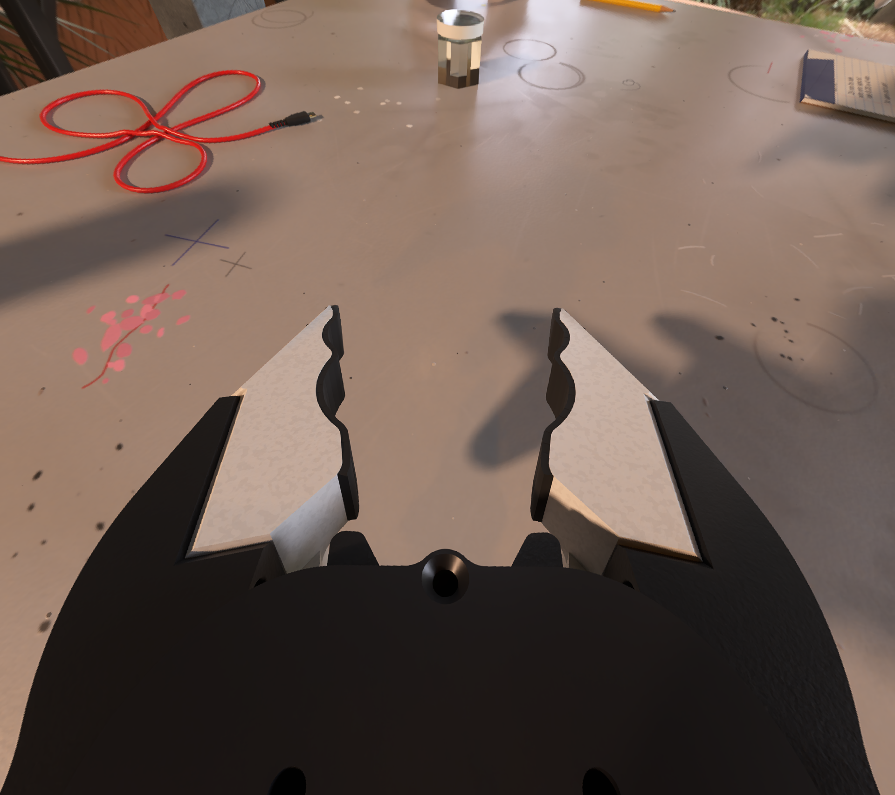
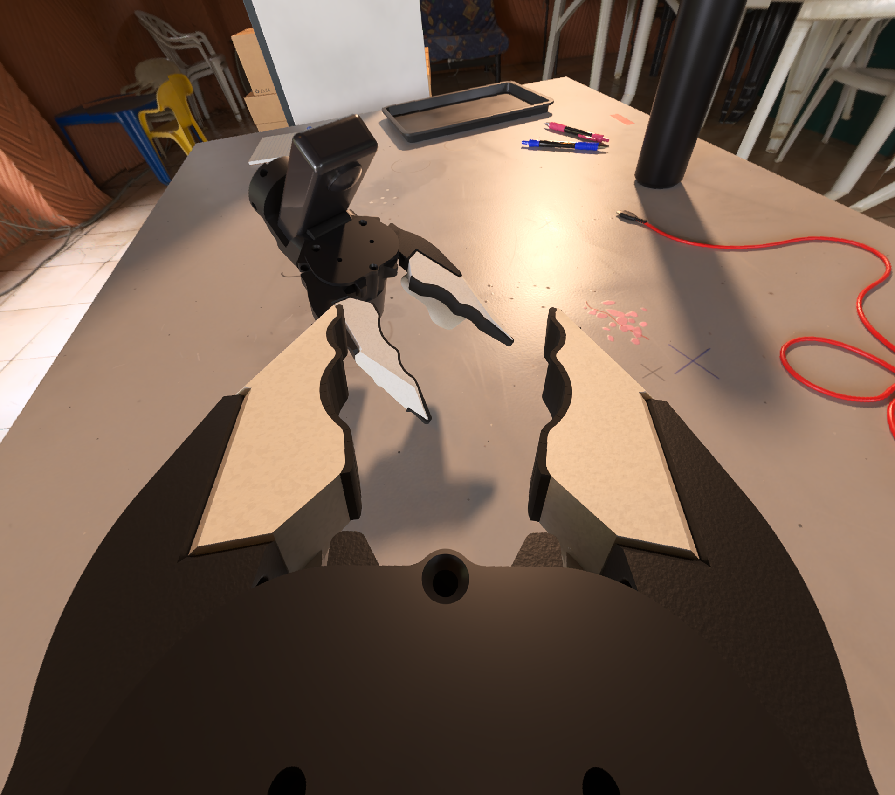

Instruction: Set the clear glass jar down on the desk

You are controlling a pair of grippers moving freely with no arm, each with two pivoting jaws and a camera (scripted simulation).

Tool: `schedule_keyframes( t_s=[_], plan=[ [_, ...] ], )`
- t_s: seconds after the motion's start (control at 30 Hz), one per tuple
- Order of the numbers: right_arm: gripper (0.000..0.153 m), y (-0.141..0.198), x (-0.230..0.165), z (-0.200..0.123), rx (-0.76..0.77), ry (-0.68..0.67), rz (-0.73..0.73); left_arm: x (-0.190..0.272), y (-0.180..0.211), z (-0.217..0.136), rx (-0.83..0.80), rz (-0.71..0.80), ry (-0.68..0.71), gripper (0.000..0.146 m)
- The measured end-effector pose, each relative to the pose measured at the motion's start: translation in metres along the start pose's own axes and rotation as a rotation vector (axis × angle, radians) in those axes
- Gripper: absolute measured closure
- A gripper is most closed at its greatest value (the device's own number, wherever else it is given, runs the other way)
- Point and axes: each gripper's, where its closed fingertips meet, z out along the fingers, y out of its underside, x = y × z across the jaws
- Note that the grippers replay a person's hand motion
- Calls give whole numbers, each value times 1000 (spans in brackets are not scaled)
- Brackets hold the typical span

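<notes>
We see the clear glass jar (image 1: 459, 47) standing upright on the worktop (image 1: 484, 214) — well ahead of the left tongs (image 1: 446, 311). Both left and right tongs (image 2: 445, 311) gape wide, gripping nothing.

Your left gripper (image 1: 445, 311) hangs above the desk (image 1: 436, 210), jaws spread wide and empty; your right gripper (image 2: 445, 311) likewise, facing it.
</notes>
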Motion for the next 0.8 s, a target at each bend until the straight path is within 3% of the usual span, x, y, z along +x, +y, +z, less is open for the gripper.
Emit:
schedule_keyframes(
  t_s=[0.8],
  plan=[
    [68,15,8,-2,32,-3,27,3,6,10,-77,-29,22,61]
  ],
)
